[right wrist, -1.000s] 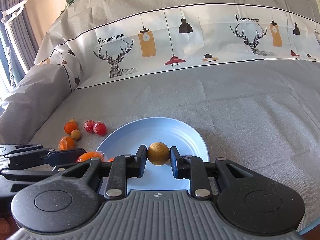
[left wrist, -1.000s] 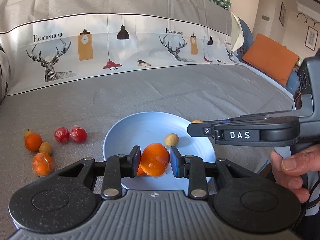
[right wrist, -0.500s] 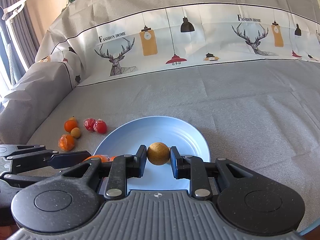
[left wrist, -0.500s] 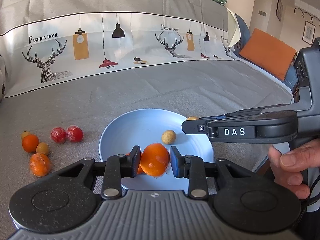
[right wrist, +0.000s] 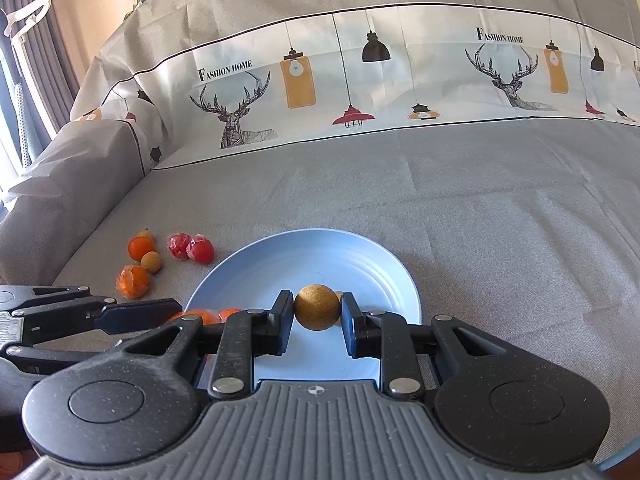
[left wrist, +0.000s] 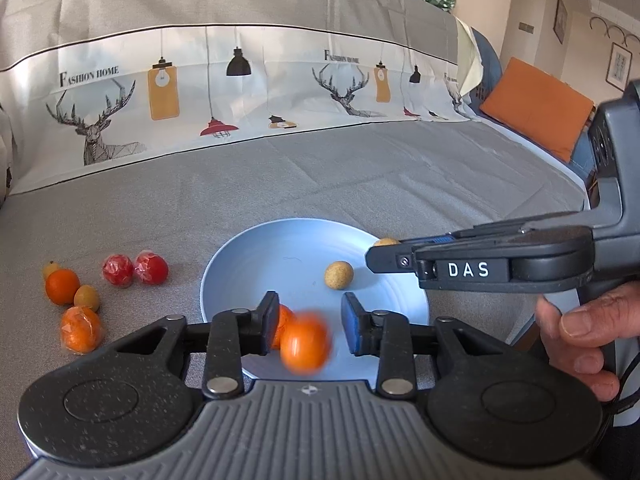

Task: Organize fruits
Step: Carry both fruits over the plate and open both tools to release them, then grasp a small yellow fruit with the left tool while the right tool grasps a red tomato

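Note:
A light blue plate (left wrist: 288, 252) (right wrist: 340, 256) lies on the grey sofa cover. My left gripper (left wrist: 310, 320) hovers over its near rim with jaws opening. A blurred orange (left wrist: 305, 344) drops free between the pads, clear of both. A second orange (left wrist: 285, 318) sits behind it beside the left pad. A small tan fruit (left wrist: 339, 275) rests on the plate. My right gripper (right wrist: 316, 312) is shut on a round brown fruit (right wrist: 317, 306) above the plate. In the left wrist view the right gripper (left wrist: 374, 258) reaches in from the right.
Left of the plate lie loose fruits: two red wrapped ones (left wrist: 134, 269), an orange (left wrist: 62, 286), a tan fruit (left wrist: 87, 297) and a wrapped orange (left wrist: 80, 328). A person's hand (left wrist: 580, 332) grips the right handle. An orange cushion (left wrist: 536, 108) lies far right.
The left jaws have spread apart and the orange they held has slipped down, now blurred and free. The right gripper and its brown fruit have not moved.

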`<state>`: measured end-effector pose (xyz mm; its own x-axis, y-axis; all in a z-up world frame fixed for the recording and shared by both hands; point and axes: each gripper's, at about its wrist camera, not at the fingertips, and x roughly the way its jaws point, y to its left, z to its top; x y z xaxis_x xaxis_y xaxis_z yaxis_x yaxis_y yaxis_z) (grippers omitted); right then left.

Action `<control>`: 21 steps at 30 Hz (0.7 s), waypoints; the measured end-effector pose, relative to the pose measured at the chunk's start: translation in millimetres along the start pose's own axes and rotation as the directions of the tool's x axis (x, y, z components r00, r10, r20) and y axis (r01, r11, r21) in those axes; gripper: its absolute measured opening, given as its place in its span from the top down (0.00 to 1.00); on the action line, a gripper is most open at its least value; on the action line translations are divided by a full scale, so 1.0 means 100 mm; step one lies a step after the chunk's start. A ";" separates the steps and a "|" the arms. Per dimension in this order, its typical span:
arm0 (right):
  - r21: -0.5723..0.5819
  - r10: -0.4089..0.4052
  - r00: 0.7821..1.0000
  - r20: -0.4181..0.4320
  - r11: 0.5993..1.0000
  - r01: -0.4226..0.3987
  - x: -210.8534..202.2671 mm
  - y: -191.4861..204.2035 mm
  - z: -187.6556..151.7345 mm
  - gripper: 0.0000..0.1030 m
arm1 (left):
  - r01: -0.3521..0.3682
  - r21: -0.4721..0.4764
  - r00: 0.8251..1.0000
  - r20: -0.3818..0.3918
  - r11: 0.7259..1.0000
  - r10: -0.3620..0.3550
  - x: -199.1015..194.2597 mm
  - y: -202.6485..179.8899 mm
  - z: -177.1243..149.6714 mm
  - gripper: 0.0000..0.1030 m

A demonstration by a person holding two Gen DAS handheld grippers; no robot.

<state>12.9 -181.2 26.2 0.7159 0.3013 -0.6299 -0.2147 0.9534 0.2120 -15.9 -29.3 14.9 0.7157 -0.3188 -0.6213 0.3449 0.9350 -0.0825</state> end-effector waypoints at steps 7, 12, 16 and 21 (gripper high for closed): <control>0.016 -0.018 1.000 -0.011 1.000 0.018 0.02 -0.03 -0.01 0.63 | -0.008 -0.007 1.000 0.004 1.000 0.008 -0.01 0.02 0.00 0.59; 0.010 -0.019 1.000 -0.014 1.000 0.019 0.01 -0.02 -0.01 0.62 | -0.013 -0.004 1.000 0.018 1.000 0.013 -0.04 0.01 0.00 0.59; 0.013 -0.019 1.000 -0.013 1.000 0.019 0.00 -0.02 0.00 0.62 | -0.027 -0.005 0.998 0.060 1.000 0.028 -0.13 0.02 0.02 0.74; 0.014 -0.017 1.000 -0.005 1.000 0.017 0.00 0.00 0.03 0.62 | -0.085 -0.051 0.986 0.143 0.995 0.092 -0.35 0.13 0.09 0.82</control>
<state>14.5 -181.6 28.1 0.7158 0.2852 -0.6374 -0.1935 0.9581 0.2114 -30.8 -7.5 42.4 0.8236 -0.2508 -0.5087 0.2515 0.9654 -0.0687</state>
